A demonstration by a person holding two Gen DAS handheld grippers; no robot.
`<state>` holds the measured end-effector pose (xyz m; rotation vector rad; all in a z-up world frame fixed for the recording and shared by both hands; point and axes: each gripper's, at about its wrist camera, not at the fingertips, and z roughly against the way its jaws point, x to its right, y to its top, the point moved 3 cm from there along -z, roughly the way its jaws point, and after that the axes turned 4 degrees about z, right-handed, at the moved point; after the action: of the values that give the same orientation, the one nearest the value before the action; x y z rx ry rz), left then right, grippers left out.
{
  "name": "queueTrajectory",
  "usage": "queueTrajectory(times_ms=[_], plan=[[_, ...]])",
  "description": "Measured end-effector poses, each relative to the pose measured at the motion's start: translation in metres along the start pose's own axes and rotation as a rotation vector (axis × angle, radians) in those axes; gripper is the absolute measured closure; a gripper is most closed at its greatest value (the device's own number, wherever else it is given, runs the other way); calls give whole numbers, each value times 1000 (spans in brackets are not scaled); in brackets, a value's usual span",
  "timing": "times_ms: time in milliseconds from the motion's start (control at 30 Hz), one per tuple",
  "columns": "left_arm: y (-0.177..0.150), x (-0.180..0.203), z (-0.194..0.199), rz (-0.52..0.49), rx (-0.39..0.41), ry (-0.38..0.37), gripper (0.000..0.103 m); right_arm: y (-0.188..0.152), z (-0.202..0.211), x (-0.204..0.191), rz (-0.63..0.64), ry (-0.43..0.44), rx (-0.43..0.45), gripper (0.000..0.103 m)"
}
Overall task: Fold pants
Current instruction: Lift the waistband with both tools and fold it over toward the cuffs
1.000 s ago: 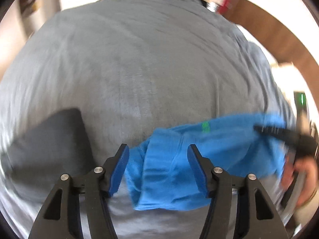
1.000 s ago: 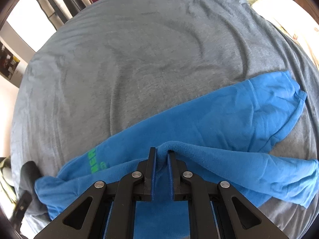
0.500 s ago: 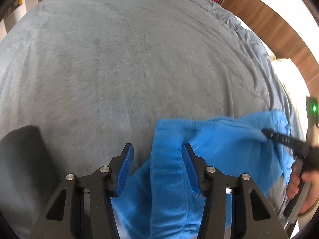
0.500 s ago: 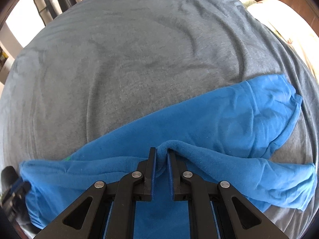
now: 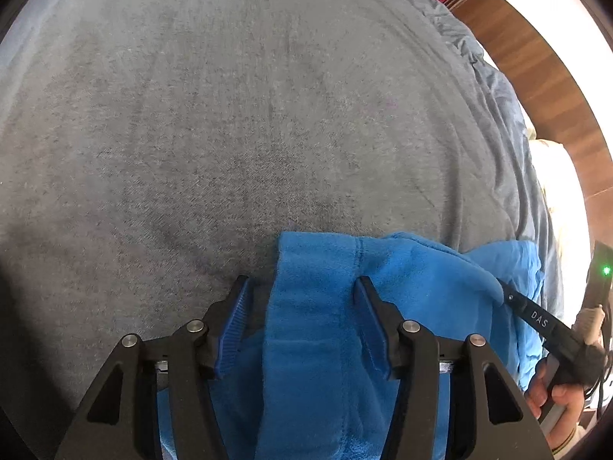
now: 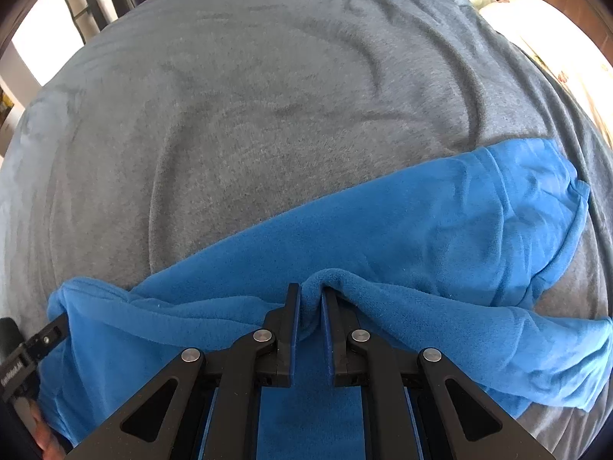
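Observation:
Bright blue fleece pants (image 6: 440, 230) lie across the near part of a grey blanket (image 6: 287, 96). My right gripper (image 6: 311, 295) is shut on a raised fold of the pants' edge. In the left wrist view my left gripper (image 5: 300, 285) is open, its blue pads either side of a band of the pants (image 5: 318, 287) that runs between them. The right gripper's finger (image 5: 536, 318) shows at the right, pinching the fabric. The left gripper (image 6: 38, 345) shows at the left edge of the right wrist view, at the pants' end.
The grey blanket (image 5: 230, 115) covers a bed. A wooden wall or headboard (image 5: 536, 69) runs along the right. A pale pillow (image 6: 555, 38) lies at the far right. Dark furniture frames (image 6: 88, 0) stand beyond the bed's far left.
My left gripper has moved in over the pants' end, so the fabric now lies between its open pads. The right gripper has kept its grip and the pants have bunched slightly at the left.

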<state>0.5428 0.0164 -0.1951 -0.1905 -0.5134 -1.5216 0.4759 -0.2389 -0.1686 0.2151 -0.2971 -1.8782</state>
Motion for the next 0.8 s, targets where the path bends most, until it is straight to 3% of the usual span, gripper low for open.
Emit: queueTrajectory(times_ms=[33,67,233,300,533,800], plan=[[1,1,0,1,1,1,52,0,0,0,1,0,2,92],[1,3,-2,1,-1,-15,65,0,0,0,0,0,2,92],[-3,8,5,5,21,-21,68,-1,1,0,-7,6,8,92],[-8,10,17,-4,56,-3,75,-1,3,1,-15,16,11,92],[-43,26,88,28,185,-2,80,-2,21,10,-56,67,35,92],[-97,18,141,208,166,12,82,3,68,0,-18,102,111,92]])
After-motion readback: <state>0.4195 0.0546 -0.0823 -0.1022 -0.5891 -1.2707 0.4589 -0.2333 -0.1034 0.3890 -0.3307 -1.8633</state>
